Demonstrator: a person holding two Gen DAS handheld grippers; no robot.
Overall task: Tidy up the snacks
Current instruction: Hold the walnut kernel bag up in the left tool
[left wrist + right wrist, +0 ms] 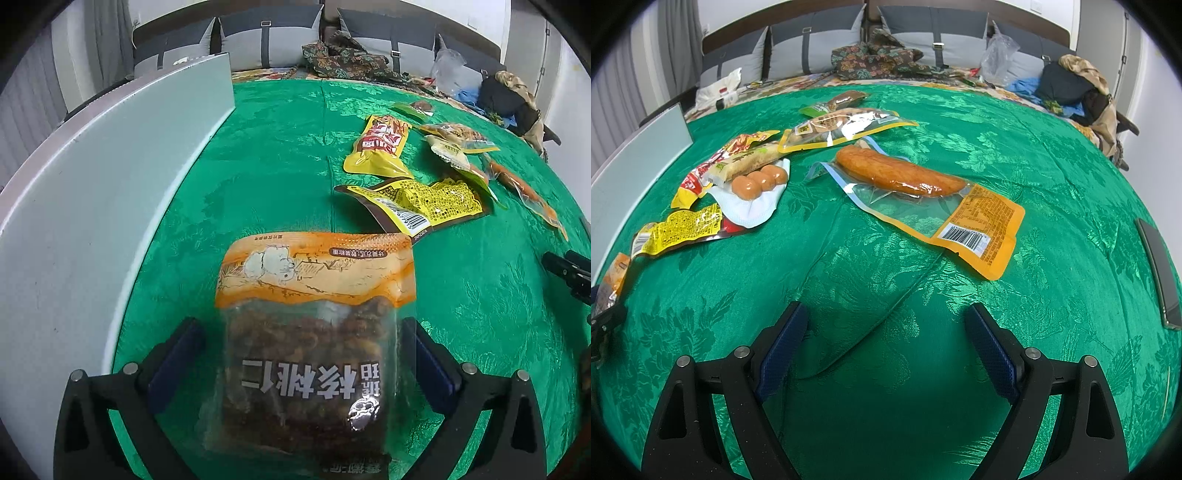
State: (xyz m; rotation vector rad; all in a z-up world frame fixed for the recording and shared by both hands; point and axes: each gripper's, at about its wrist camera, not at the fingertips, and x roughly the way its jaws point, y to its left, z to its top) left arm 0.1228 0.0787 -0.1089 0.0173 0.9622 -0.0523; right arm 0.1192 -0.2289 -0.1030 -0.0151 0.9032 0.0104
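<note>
My left gripper point(301, 354) has its jaws wide, one on each side of a clear walnut snack bag with an orange top point(314, 314) that lies on the green cloth; the pads look just off its sides. The white box wall point(92, 192) stands to its left. More snack packs lie beyond: a yellow pack point(376, 146) and a yellow barcode pack point(424, 203). My right gripper point(886, 347) is open and empty above bare cloth. Ahead of it lie a sausage pack with an orange end point(916, 188), an egg pack point(757, 192) and other packs point(834, 129).
The green patterned cloth point(1015, 147) covers the table. Behind it is a sofa with grey cushions point(923, 40), clothes and a plastic bag. A dark phone-like slab point(1160, 269) lies at the right edge. The right gripper's tip shows in the left wrist view point(569, 269).
</note>
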